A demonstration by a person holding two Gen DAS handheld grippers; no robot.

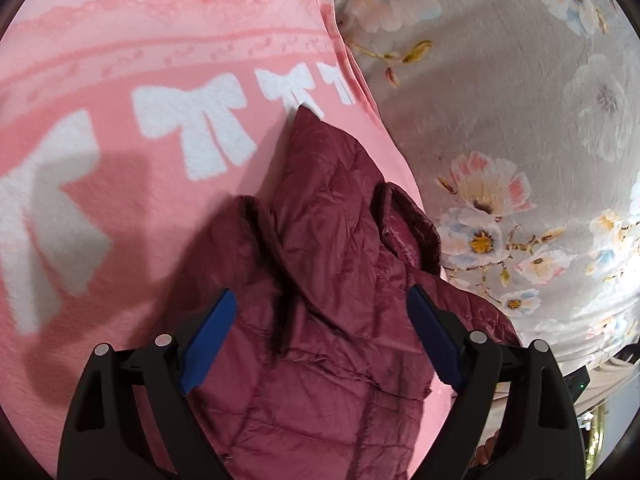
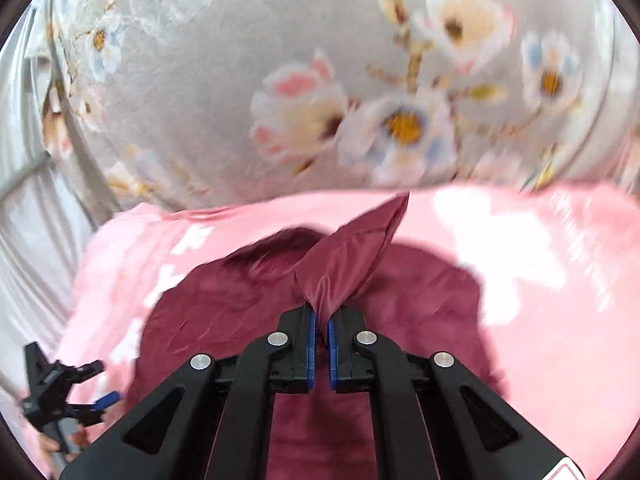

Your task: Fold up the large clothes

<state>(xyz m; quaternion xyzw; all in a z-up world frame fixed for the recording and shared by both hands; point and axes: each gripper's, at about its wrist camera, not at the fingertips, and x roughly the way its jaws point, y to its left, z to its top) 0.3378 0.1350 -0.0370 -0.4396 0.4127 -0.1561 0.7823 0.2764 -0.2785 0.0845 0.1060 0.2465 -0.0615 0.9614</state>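
Clamped tight, the right gripper [image 2: 321, 334] pinched a peak of the maroon quilted jacket [image 2: 344, 256], its blue pads nearly meeting with a tuft of fabric standing up between them. That pinched part was raised above the rest of the garment, which spread loosely below.

Opposite it, the left gripper [image 1: 320, 340] hung with its jaws wide apart over the jacket's other end, grasping nothing; a cuffed sleeve [image 1: 408, 220] lay just ahead of its fingers. In the right wrist view this gripper showed small near the blanket's left edge.

Beneath the jacket lay a pink blanket [image 1: 100, 80] with white bows, the garment sitting close to the blanket's edge where it met the grey floral bedspread [image 1: 500, 100].

Judging by the rumpled, uneven heap, folding looked barely begun: no neat crease showed, and the sleeves and body remained to be laid flat and folded over.
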